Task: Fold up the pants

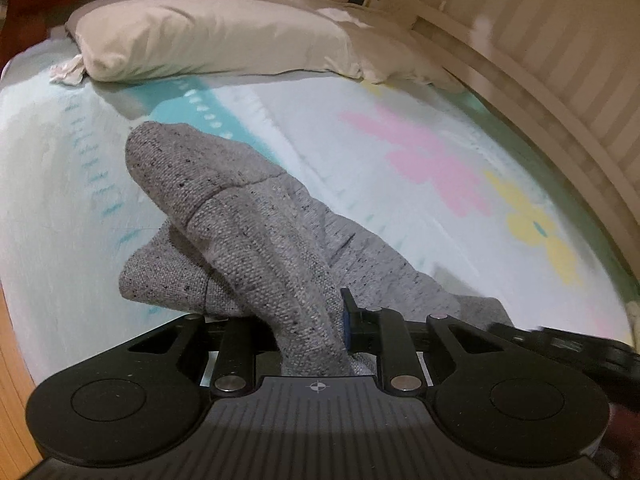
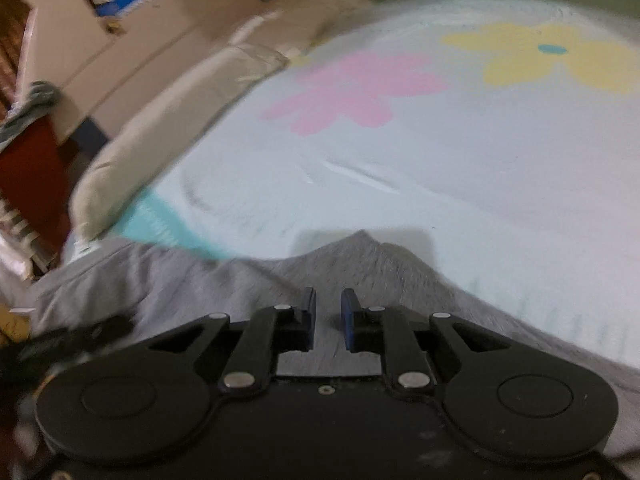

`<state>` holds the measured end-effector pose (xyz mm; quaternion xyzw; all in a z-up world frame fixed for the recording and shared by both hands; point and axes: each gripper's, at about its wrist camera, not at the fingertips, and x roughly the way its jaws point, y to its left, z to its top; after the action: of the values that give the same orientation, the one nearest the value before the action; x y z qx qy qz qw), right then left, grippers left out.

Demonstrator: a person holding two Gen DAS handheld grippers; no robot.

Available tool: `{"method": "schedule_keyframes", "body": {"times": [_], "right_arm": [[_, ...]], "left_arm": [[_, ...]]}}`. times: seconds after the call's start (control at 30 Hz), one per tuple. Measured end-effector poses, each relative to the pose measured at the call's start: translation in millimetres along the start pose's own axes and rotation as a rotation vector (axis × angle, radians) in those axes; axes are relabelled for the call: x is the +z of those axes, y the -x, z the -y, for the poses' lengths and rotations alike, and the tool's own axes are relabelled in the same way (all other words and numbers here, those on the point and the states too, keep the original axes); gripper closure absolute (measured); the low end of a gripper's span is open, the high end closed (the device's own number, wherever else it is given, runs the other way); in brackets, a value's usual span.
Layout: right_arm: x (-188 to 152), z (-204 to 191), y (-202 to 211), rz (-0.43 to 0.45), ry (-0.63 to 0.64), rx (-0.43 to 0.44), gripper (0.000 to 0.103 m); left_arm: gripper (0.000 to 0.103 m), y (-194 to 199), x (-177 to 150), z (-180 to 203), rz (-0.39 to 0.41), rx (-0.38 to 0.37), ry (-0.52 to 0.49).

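Note:
Grey flecked pants lie on a pale bedsheet printed with flowers. My left gripper is shut on a thick bunch of the pants, which rises between the fingers and hides the left one. In the right wrist view, which is blurred, the pants spread along the near edge of the sheet. My right gripper has its fingers a narrow gap apart with grey cloth filling the gap. The cloth rises to a peak just past the tips. The right gripper also shows as a dark blur beside the left one.
A beige pillow lies along the far end of the bed, also visible as the pillow at left. A striped cream bed frame curves along the right side. Wooden floor shows at the left edge.

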<state>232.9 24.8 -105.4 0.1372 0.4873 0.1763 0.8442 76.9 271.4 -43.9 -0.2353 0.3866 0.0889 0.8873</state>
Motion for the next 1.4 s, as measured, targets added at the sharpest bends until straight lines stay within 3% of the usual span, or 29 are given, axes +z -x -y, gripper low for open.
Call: {"method": "schedule_keyframes", "body": {"times": [0.03, 0.07, 0.17, 0.23, 0.33, 0.47, 0.63, 0.7, 0.83, 1.0, 1.17, 1.27, 1.4], "right_arm": [[0.8, 0.2, -10.3, -0.017, -0.009, -0.019, 0.087], [2.6, 1.6, -19.4, -0.026, -0.015, -0.04, 0.095], [9.5, 13.0, -30.0, 0.001, -0.089, -0.046, 0.103], [12.7, 20.1, -27.7, 0.001, -0.151, -0.029, 0.103], [6.1, 8.4, -8.8, 0.037, -0.08, -0.024, 0.091], [-27.8, -8.8, 23.1, 0.032, -0.031, 0.039, 0.091], [-97.6, -27.9, 37.7, -0.089, 0.016, 0.112, 0.091], [-118.1, -34.9, 48.4, -0.086, 0.047, 0.145, 0.091], [-124.3, -38.4, 65.6, -0.14, 0.091, 0.2, 0.091], [-106.3, -4.7, 97.0, -0.052, 0.025, 0.174, 0.089], [-91.0, 54.7, 140.0, 0.036, -0.088, 0.111, 0.087], [-88.8, 95.5, 167.3, 0.073, -0.156, 0.061, 0.085], [-95.9, 141.4, 193.3, 0.094, -0.264, -0.002, 0.077]], "left_arm": [[0.082, -1.4, 0.8, -1.7, -0.003, -0.001, 0.002], [0.082, -1.3, 0.7, -1.7, -0.004, -0.001, 0.0], [0.082, -3.6, 1.7, -4.7, -0.003, -0.003, -0.002], [0.082, -4.5, 1.9, -5.5, -0.005, -0.002, -0.005], [0.082, -3.9, 1.0, -6.0, -0.002, -0.002, -0.005], [0.082, -0.4, -0.6, -4.4, 0.01, -0.007, -0.008], [0.082, 8.6, -2.1, -1.2, 0.029, -0.028, -0.032], [0.082, 14.9, -4.6, 2.9, 0.04, -0.031, -0.053], [0.082, 34.3, -6.7, 19.8, 0.093, -0.043, -0.138], [0.082, 70.9, -10.5, 51.2, 0.188, -0.106, -0.255], [0.082, 102.5, -38.3, 107.5, 0.275, -0.209, -0.474], [0.08, 104.1, -68.1, 147.8, 0.255, -0.293, -0.598], [0.077, 86.1, -117.7, 200.6, 0.119, -0.419, -0.724]]}}
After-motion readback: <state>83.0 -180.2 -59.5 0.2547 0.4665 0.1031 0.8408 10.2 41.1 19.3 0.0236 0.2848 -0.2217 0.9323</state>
